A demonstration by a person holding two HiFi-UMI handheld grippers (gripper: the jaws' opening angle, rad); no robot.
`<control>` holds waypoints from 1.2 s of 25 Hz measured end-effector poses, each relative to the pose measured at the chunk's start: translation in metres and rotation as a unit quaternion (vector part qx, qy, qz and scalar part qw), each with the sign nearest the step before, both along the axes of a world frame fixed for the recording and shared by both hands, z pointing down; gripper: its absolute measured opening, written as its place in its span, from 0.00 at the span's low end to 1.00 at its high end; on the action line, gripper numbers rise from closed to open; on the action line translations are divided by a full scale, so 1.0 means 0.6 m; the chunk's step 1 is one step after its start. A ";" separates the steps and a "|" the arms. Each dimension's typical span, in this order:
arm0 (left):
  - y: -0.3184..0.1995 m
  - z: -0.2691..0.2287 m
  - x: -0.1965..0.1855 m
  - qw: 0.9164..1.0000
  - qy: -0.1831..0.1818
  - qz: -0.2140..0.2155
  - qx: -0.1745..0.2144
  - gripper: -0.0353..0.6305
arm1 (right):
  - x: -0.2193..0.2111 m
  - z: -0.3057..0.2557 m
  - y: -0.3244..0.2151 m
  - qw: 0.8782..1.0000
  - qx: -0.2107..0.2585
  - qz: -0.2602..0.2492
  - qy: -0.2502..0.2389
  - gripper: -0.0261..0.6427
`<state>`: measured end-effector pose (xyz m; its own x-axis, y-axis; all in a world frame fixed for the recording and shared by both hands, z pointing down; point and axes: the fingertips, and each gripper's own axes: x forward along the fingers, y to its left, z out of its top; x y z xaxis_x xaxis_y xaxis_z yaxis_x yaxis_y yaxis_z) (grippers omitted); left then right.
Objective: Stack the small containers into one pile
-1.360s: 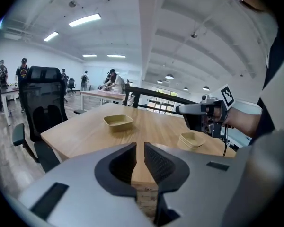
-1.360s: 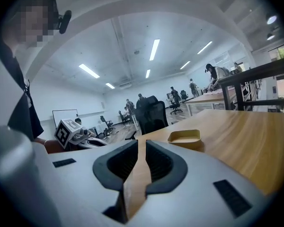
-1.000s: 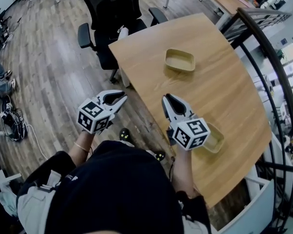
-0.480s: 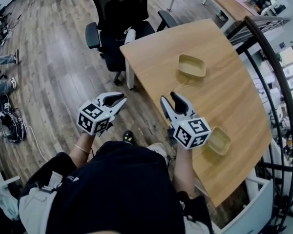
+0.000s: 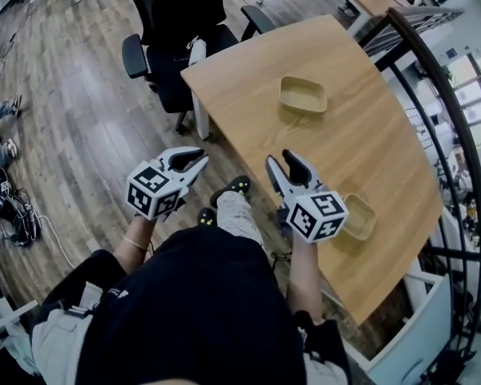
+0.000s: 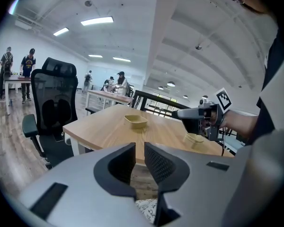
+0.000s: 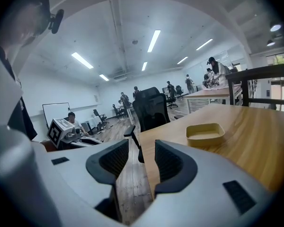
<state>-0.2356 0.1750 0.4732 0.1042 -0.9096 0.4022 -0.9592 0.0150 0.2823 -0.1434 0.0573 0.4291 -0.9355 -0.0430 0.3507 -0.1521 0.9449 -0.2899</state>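
Two shallow tan containers rest apart on the wooden table point(image 5: 385, 151). One container point(image 5: 303, 94) point(image 7: 205, 133) point(image 6: 136, 121) sits near the far side. The other container point(image 5: 358, 216) point(image 6: 195, 138) lies by the near edge, just right of my right gripper's marker cube. My right gripper point(image 5: 287, 163) point(image 7: 141, 148) hovers over the table's near-left edge; its jaws have just been opening and stand open with nothing between them. Off the table, over the floor, my left gripper point(image 5: 194, 160) point(image 6: 139, 148) is shut and empty.
A black office chair point(image 5: 172, 22) stands at the table's far-left corner. A dark metal railing point(image 5: 457, 119) curves along the table's right side. My own leg and shoe point(image 5: 228, 199) show below the grippers. Several people and desks are far off across the room.
The right gripper's jaws have parted; they were together in the earliest frame. Both grippers have shifted a little forward, and my leg has stepped into view beneath them.
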 end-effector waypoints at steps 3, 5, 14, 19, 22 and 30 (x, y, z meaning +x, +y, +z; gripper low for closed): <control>-0.013 -0.002 0.001 1.000 0.007 0.001 0.002 0.12 | 0.001 0.003 -0.013 1.000 -0.003 0.006 -0.002 0.28; -0.025 -0.003 0.000 1.000 0.009 0.005 0.002 0.12 | 0.000 0.006 -0.026 1.000 -0.005 0.011 -0.003 0.28; -0.116 -0.007 -0.038 0.999 -0.009 0.037 -0.013 0.12 | -0.023 0.002 -0.120 0.998 -0.012 0.051 -0.019 0.28; -0.189 -0.018 -0.048 0.997 -0.017 0.069 -0.011 0.12 | -0.023 0.002 -0.191 0.995 -0.014 0.092 -0.027 0.28; -0.227 -0.018 -0.052 0.996 -0.015 0.092 -0.016 0.12 | -0.025 0.003 -0.226 0.993 -0.016 0.112 -0.028 0.28; -0.313 -0.018 -0.074 0.992 -0.013 0.125 -0.023 0.14 | -0.038 0.005 -0.302 0.989 -0.020 0.145 -0.025 0.28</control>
<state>-0.2802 -0.0131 0.4622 0.3137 -0.8371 0.4482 -0.9415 -0.2128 0.2614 -0.1665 -0.1237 0.4319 -0.9020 -0.2984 0.3120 -0.3994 0.8513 -0.3404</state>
